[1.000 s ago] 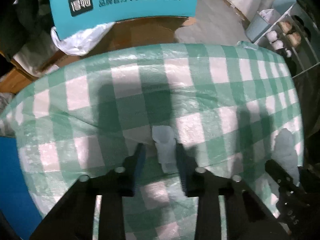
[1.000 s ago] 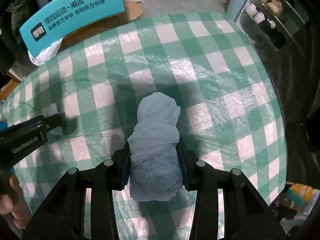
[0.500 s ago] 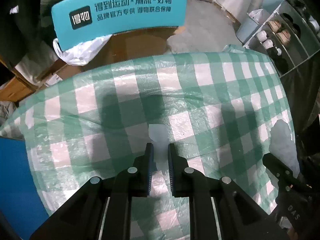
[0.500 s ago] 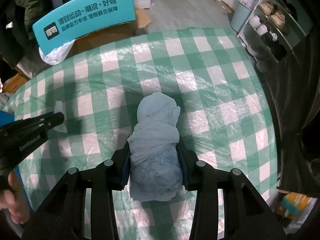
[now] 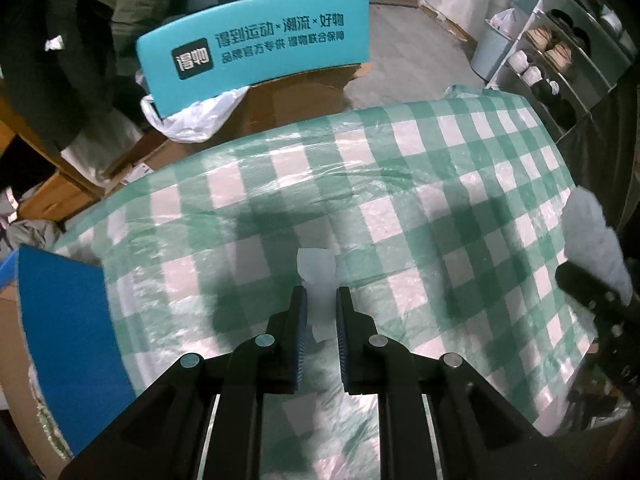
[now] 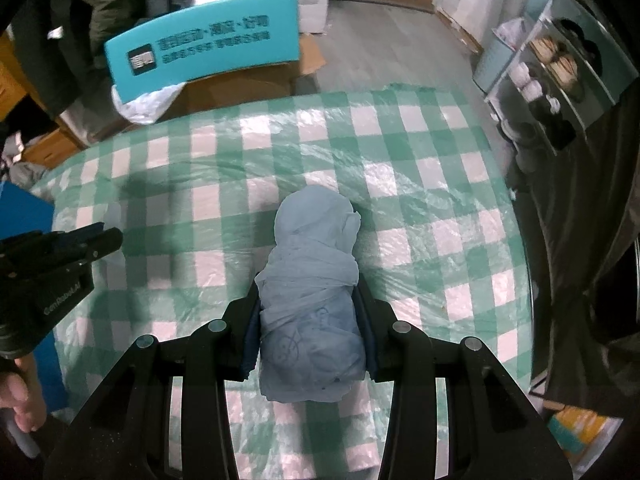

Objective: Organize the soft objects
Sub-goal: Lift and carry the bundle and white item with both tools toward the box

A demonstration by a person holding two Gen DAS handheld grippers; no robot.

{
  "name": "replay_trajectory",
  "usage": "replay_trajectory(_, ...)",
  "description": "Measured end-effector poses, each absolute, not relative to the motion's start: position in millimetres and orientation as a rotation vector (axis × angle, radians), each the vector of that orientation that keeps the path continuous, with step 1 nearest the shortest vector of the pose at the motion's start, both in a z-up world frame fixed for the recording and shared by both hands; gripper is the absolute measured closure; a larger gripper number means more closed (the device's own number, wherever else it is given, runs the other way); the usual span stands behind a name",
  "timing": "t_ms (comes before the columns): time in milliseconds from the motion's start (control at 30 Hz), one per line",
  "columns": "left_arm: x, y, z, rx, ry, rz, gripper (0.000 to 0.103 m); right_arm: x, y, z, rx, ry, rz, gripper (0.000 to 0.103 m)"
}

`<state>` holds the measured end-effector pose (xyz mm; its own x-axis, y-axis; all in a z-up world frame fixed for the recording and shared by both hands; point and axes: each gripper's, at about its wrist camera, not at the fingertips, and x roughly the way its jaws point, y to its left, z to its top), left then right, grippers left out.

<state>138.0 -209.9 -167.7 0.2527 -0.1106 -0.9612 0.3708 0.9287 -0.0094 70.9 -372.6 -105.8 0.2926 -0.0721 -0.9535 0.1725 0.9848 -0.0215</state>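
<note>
Left tongs (image 5: 321,312): nearly closed, pinching a small pale scrap of tissue (image 5: 318,280) between the blue pads; the scrap sticks out past the tips, above the table.
Right tongs (image 6: 308,320): clamped on a rolled light-blue cloth bundle (image 6: 314,300), which fills the gap between both fingers and pokes out well beyond them, over the table.
Hand (image 6: 18,400): seen at the lower left edge of the right wrist view, below the left tongs' black body; only fingertips show.
Table (image 5: 460,184): covered by a green-and-white checked cloth under clear plastic film; dark shadows fall on it just ahead of the left tongs.
Blue box (image 5: 60,340): at the table's left edge, close to the left tongs.
Cardboard box (image 5: 288,104): beyond the table's far edge, on the floor.
White plastic bag (image 5: 192,116): against the cardboard box, just past the table's far left corner.
Teal panel (image 5: 256,44): on top of the cardboard box, printed with Chinese text.
Shoe rack (image 6: 552,68): well beyond the table's far right corner, holding pale shoes.
</note>
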Motion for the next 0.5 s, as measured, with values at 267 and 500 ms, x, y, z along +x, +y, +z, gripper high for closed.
replay_trajectory(267, 118.6, -191.7, -138.5, 0.267, 1.219, -0.324, 0.089, 63.0, -353.7, -76.7, 0.036, 1.216, -0.101, 0.064)
replay_trajectory(500, 102.0, -177.9, -119.1, 0.285, 1.186, -0.314, 0.089, 50.4, -339.1, -52.9, 0.005, 1.173, -0.053, 0.064)
